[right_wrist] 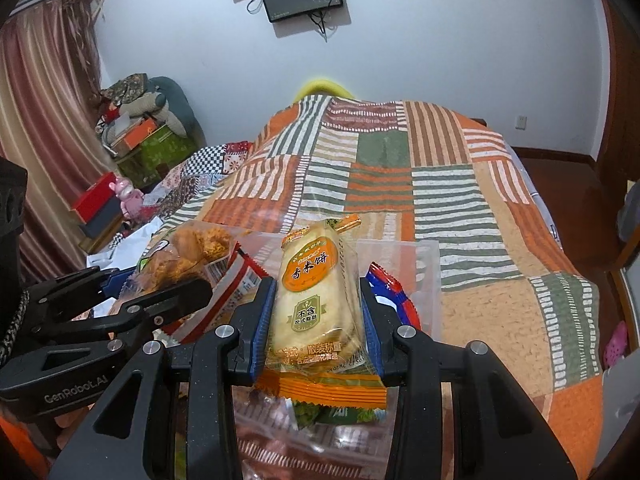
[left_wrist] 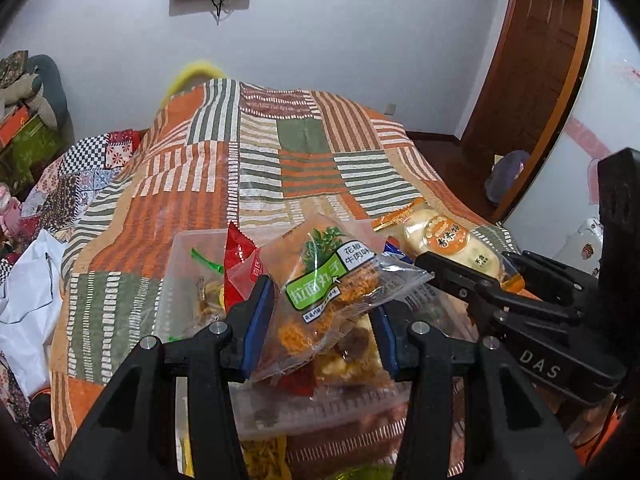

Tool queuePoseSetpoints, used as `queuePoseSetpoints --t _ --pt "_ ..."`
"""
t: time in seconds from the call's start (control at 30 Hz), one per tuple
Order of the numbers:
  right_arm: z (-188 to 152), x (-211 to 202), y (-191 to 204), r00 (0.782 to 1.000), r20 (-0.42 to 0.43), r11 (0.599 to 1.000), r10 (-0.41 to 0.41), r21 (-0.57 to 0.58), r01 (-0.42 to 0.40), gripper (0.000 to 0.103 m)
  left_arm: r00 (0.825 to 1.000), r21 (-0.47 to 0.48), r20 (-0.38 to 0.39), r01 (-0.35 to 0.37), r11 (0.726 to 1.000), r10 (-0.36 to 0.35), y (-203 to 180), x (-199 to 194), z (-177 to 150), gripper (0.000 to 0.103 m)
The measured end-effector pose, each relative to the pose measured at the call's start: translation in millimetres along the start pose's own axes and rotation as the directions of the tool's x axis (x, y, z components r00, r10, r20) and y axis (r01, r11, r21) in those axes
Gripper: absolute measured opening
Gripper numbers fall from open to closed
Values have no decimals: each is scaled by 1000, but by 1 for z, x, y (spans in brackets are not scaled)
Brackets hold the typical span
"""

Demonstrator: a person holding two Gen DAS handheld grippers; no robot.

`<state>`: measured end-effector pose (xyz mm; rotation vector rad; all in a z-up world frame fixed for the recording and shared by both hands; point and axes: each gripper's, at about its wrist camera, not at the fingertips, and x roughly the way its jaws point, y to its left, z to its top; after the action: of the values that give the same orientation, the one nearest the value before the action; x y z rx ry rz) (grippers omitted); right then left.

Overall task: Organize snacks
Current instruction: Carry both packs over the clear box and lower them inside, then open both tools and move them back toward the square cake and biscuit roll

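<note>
My left gripper (left_wrist: 322, 316) is shut on a clear packet of ramen balls with a green label (left_wrist: 332, 280) and holds it above a clear plastic box (left_wrist: 180, 264) of mixed snacks. My right gripper (right_wrist: 318, 320) is shut on a rice cracker packet with an orange label (right_wrist: 316, 292), held above the same clear box (right_wrist: 428, 280). The right gripper shows in the left wrist view (left_wrist: 480, 276) to the right, with the cracker packet (left_wrist: 444, 244). The left gripper shows in the right wrist view (right_wrist: 156, 284) to the left, with the ramen packet (right_wrist: 192, 252).
The box sits on a bed with an orange and green patchwork cover (left_wrist: 304, 152). A red packet (left_wrist: 240, 264) and a blue-red packet (right_wrist: 390, 292) lie in the box. A white bag (left_wrist: 28, 288) lies left. Boxes (right_wrist: 96, 204) stand beside the bed.
</note>
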<state>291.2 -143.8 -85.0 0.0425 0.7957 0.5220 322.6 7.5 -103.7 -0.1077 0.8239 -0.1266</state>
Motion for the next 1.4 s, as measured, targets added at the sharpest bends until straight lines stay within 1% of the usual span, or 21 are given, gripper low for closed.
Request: queuePoseSetpoints --t 0.13,0.27,0.33,0.37,0.43,0.47,0.57,0.63,0.8,1.0,1.27,1.4 --pt "-1 6 -3 1000 -21 1000 9 10 -8 36 1000 -15 -17 -22 1000 21 3 8 5 48" --pt "-1 9 -4 1000 -26 1000 -13 16 13 38 1000 -16 -21 -22 1000 22 4 10 2 53" --pt "-1 11 -5 999 -42 1000 -13 22 14 39 1000 -15 -28 -13 1000 13 4 10 0 60" --pt "-1 12 -6 999 -52 1000 -12 28 13 43 999 -8 -32 -8 1000 7 3 10 -2 61" --pt "-1 12 -7 998 -58 999 -10 31 12 47 1000 0 -28 -14 1000 14 1 8 -4 65" --pt "-1 10 -6 998 -57 999 -15 29 17 51 1000 4 -24 -20 1000 20 1 6 -5 65" --pt "-2 3 -8 999 -43 999 -20 34 21 56 1000 -1 -20 -13 1000 13 3 2 -5 66" --pt "-2 -2 -9 999 -39 999 -9 41 10 57 1000 -5 -18 -15 1000 15 5 -4 -6 66" --pt "-3 -16 -9 1000 -24 999 -4 39 5 57 1000 1 -9 -21 1000 21 11 -19 -9 66" --pt "-12 -38 -4 1000 -4 999 16 47 -16 58 997 5 -22 -71 997 71 22 -39 -21 67" --pt "-35 -63 7 1000 -6 1000 24 19 -24 58 994 17 -22 -106 994 106 36 -75 -49 67" --pt "-47 -72 15 1000 -2 1000 9 -14 -9 59 995 29 -28 -100 995 101 35 -90 -65 67"
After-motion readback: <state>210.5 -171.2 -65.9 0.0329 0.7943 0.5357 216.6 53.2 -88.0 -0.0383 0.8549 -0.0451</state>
